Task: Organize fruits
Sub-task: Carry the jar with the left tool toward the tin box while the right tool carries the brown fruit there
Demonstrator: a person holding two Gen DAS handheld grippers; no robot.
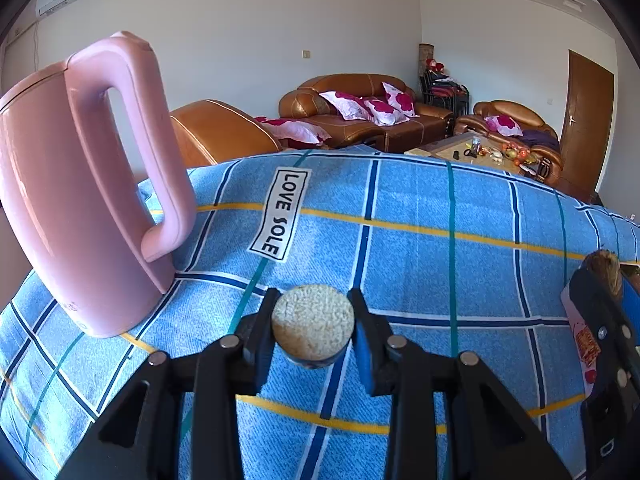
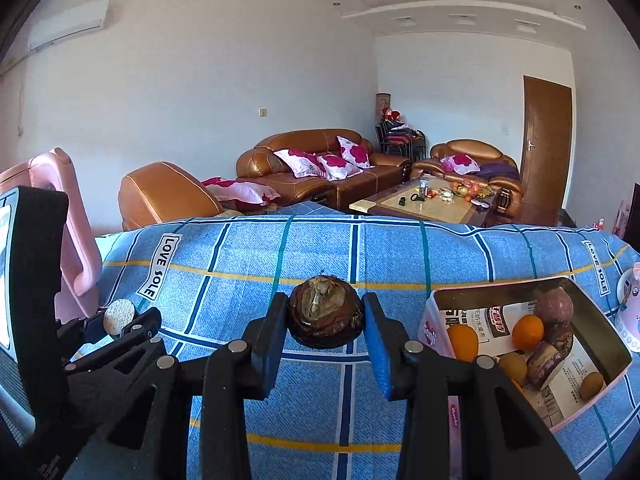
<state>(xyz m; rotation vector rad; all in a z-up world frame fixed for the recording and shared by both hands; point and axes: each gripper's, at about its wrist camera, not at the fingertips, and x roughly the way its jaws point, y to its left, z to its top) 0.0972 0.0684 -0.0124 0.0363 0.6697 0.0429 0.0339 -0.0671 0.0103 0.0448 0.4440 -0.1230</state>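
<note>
**Blue plaid cloth, two fruits in hand, one tin part-filled**

Left wrist view.
- Blue checked cloth (image 1: 420, 248) printed "LOVE SOLE" covers the table.
- Left tongs (image 1: 313, 326): pinching a small round pale fruit (image 1: 313, 320) with a rough, grainy skin, held clear of the cloth.
- Pink kettle (image 1: 80, 200) stands upright on the cloth, to the left of the tongs and near them.
- Right tongs show at the right edge, carrying something dark and scaly.
- Beyond the table: brown leather sofas (image 1: 360, 116), a low coffee table, a wooden door.

Right wrist view.
- Right tongs (image 2: 326, 332): pinching a dark brown, scaly round fruit (image 2: 326, 322), also lifted off the cloth.
- Open pink-walled tin (image 2: 596, 328) lies on the cloth to the right, lined with printed paper. It holds two orange fruits (image 2: 528, 332), several small yellowish ones, a purple-brown round one and a cut brownish piece.
- A small pink-and-white object sits at the far right edge; what it is cannot be told.

Step in hand, as judged: both fruits are picked up and await delivery to the tin.

Next move calls for: carrying the dark fruit right, over the tin's near wall, and releasing it into the barer left part. The left tongs have farther to travel and would likely have to wait or cross behind the right.

In the way: the tin's raised rim, fruits crowding its right end, the right tongs themselves.
</note>
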